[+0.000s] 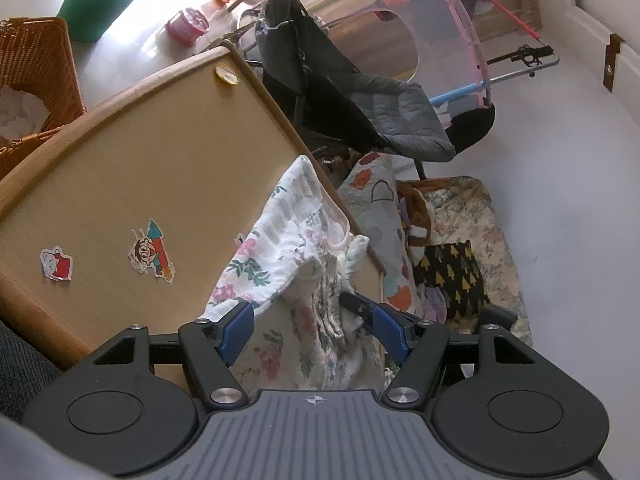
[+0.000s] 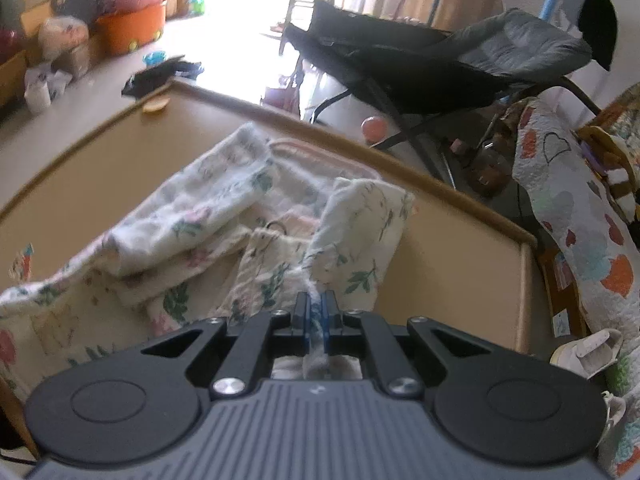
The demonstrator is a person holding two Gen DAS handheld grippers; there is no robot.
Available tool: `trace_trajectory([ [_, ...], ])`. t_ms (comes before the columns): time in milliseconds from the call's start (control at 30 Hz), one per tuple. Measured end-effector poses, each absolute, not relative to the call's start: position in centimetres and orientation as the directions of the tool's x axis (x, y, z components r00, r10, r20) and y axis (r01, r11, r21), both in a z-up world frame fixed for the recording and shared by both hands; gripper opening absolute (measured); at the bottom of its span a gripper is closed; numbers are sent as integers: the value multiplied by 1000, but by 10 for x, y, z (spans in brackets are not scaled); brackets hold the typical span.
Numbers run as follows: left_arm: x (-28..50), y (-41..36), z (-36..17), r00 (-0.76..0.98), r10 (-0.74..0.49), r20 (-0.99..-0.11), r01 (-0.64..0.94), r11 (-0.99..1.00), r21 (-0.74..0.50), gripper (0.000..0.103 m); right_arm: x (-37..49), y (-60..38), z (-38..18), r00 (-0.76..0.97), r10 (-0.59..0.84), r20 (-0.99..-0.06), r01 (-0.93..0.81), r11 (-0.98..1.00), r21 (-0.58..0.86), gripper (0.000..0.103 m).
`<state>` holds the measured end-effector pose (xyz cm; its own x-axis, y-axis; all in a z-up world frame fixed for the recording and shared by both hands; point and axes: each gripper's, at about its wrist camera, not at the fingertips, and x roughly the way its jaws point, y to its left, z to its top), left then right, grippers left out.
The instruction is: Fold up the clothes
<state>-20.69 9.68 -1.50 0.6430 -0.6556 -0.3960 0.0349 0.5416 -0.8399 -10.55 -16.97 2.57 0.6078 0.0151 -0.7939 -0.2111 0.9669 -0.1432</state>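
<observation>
My right gripper (image 2: 315,312) is clenched on a bunched fold of the white floral cotton garment (image 2: 224,216) lying crumpled on the tan wooden table (image 2: 448,240), while my left gripper (image 1: 316,328) stands released, cloth draped between its jaws

No readable text, brand or number is found in either view; only two cartoon stickers (image 1: 152,254) without letters are seen on the desk (image 1: 168,168).
</observation>
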Motion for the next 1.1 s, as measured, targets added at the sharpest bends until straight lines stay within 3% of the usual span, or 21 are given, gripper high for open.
trace_trajectory([
  [400,-206,94,-16,636,-658,-404,33,546,-837,68,-108,-161,23,606,25,-795,-225,964,-141,11],
  [500,-206,94,-16,635,-657,-407,33,549,-835,69,-108,-163,28,604,44,-796,-225,967,-117,16],
  [667,-206,93,-17,636,-654,-410,30,551,-834,69,-115,-173,47,634,116,-764,-223,974,-38,33],
  [833,-206,91,-17,631,-651,-421,27,561,-827,69,-119,-187,60,671,128,-731,-190,982,-2,37],
  [1100,-205,87,-17,626,-642,-442,25,583,-812,69,-109,-195,28,566,188,-803,-173,979,107,39],
])
